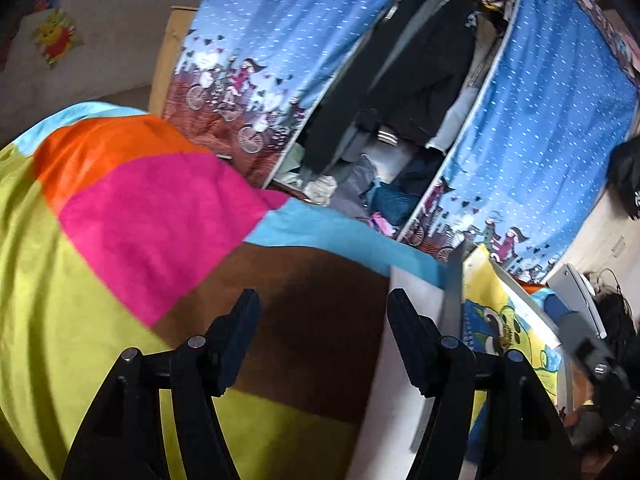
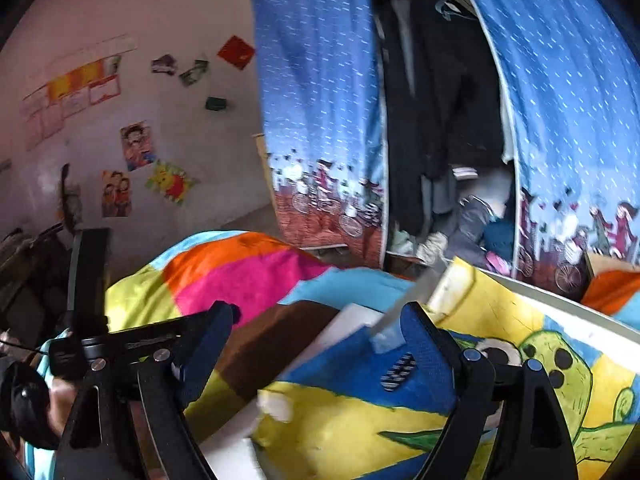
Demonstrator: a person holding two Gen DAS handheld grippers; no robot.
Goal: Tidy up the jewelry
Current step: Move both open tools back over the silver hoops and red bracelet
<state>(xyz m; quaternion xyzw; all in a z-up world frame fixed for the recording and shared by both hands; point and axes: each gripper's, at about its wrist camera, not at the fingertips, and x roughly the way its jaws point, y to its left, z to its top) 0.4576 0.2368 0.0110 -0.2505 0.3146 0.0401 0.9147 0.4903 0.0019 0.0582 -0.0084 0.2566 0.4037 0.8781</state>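
A blanket of lime, pink, orange, brown and pale blue blocks is spread below and ahead of the tool. Beyond it a fabric wardrobe, printed blue with cyclists along its hem, is seen standing open, and dark clothes are hung inside. To the right a painted board in yellow, blue and green is laid. Posters are stuck on the wall at far left.

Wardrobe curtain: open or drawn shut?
Open. The blue wardrobe curtain is parted down the middle; dark hanging clothes and a pile of clothing at the bottom show through the gap.
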